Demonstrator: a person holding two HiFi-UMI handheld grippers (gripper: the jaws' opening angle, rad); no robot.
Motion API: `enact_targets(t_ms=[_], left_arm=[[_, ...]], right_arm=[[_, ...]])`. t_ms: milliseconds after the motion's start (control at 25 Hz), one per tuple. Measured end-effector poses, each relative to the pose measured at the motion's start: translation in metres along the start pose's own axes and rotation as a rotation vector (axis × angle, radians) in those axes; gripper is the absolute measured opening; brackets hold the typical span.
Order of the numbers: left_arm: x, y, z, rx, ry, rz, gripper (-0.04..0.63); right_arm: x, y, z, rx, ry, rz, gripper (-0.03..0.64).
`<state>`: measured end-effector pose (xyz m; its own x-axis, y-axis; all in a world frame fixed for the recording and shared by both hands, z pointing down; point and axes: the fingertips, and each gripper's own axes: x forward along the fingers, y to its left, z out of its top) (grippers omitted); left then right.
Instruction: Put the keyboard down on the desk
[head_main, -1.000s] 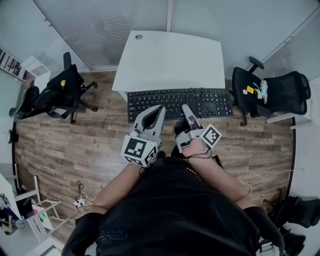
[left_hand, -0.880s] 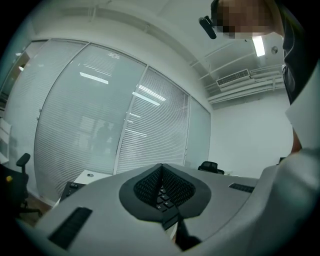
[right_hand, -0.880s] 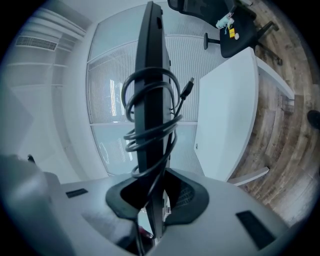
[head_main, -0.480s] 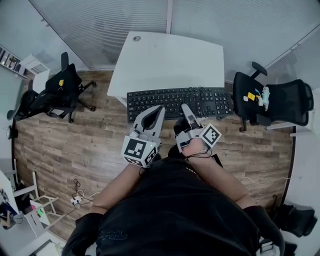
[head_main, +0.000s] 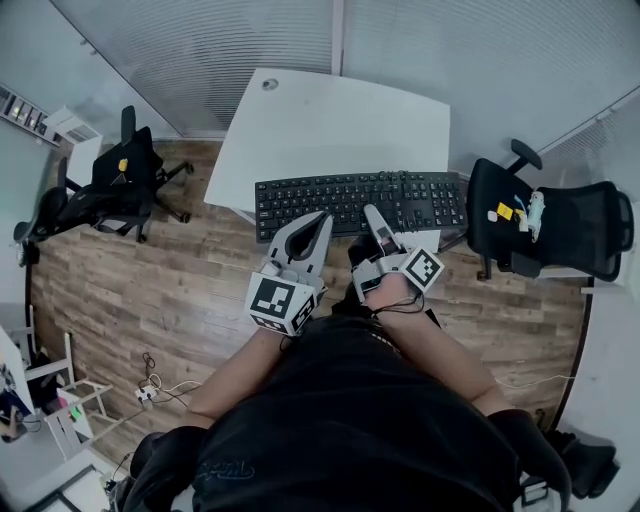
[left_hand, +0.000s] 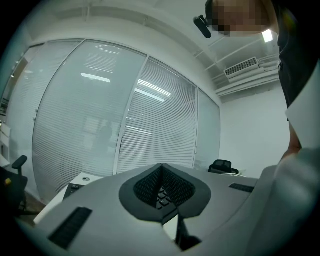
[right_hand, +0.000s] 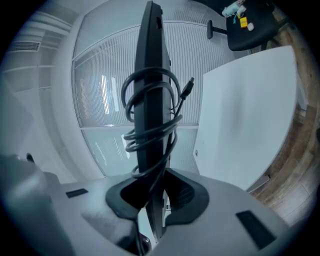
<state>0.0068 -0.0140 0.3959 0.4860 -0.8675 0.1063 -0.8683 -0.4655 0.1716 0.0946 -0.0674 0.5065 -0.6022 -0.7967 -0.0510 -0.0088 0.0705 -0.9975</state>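
Right gripper view: right gripper is rolled on its side, pads clenched on the near long edge of the keyboard. The board runs edge-on straight away from the jaws, with its cable looped round it. The desk lies off the keyboard's flat side with open space between, so the board hangs clear of the desk, not yet down. Head view: the keyboard's long axis runs side to side, about parallel to the desk's near edge and over that edge. The right gripper bites close to the board's middle. The left gripper sits just beside it, toward the desk's left end. Its tips are closed on each other, and its own view shows only keys through the loop behind them. Whether it props the board, cannot tell. Judgement: the right gripper carries the load, and the desk lies ahead of and below its jaws. The coming move is forward and down, long axis kept along the desk's near edge.
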Motion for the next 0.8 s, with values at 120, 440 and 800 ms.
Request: enact_targets(t_ms=[120, 440, 800], left_arm=[[0.018, -0.002, 0.002, 0.0, -0.003, 0.016, 0.015], [0.059, -0.011, 0.007, 0.006, -0.017, 0.038, 0.015], [0.087, -0.023, 0.011, 0.019, -0.024, 0.031, 0.015]], right_arm=[[0.007, 0.0, 0.018, 0.004, 0.013, 0.004, 0.086], [0.018, 0.0, 0.062, 0.005, 0.027, 0.021, 0.086], [0.022, -0.002, 0.093, 0.012, 0.023, 0.032, 0.086]])
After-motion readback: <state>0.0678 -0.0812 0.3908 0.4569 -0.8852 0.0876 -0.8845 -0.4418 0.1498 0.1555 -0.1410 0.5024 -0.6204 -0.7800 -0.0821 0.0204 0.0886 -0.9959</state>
